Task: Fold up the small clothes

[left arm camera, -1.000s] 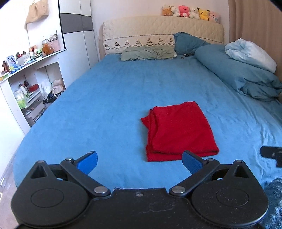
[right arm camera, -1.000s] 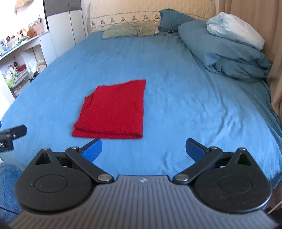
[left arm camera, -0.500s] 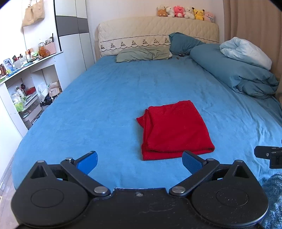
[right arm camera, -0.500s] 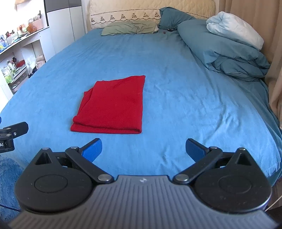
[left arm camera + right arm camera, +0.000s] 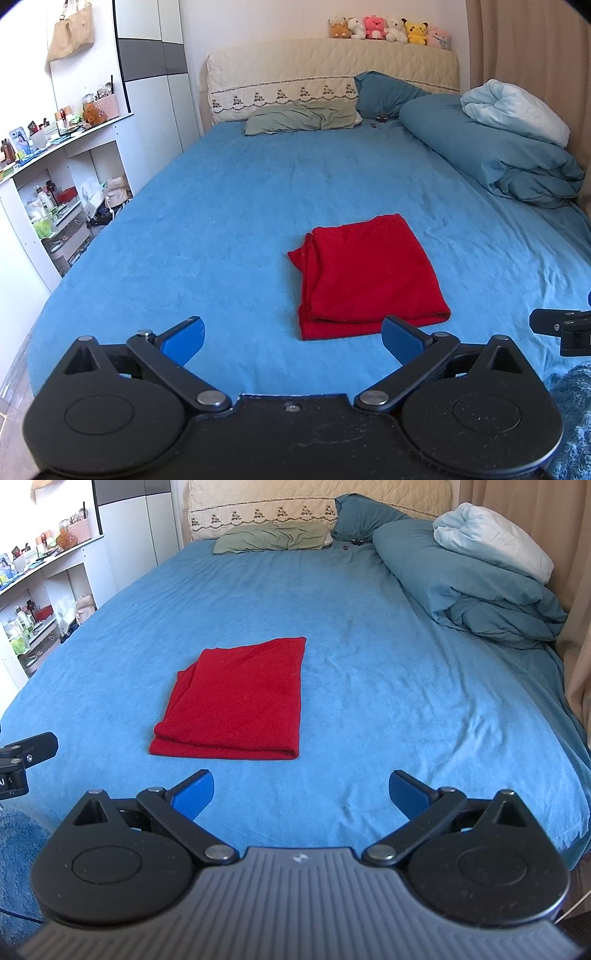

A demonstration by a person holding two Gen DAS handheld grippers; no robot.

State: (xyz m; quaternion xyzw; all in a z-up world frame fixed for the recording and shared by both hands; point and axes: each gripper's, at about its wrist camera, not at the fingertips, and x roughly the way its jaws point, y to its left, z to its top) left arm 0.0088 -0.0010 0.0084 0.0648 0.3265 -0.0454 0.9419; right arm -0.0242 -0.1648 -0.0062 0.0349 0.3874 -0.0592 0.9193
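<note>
A red garment (image 5: 365, 273) lies folded into a neat rectangle on the blue bed sheet (image 5: 221, 206), its folded edge toward me. In the right wrist view the same red garment (image 5: 240, 701) sits ahead and to the left. My left gripper (image 5: 291, 338) hangs open over the bed's near edge, short of the garment, holding nothing. My right gripper (image 5: 301, 792) is open too, empty, with the garment beyond its left finger. Each view catches a bit of the other gripper at its side edge.
A heaped blue duvet (image 5: 491, 155) with a pale blanket (image 5: 517, 110) fills the bed's right side. Pillows (image 5: 303, 118) and plush toys (image 5: 388, 27) sit at the headboard. White shelves (image 5: 55, 177) with clutter stand left of the bed. A blue rug (image 5: 18, 856) lies on the floor.
Both grippers have drawn back from the bed a little and stayed open. The red garment has not moved.
</note>
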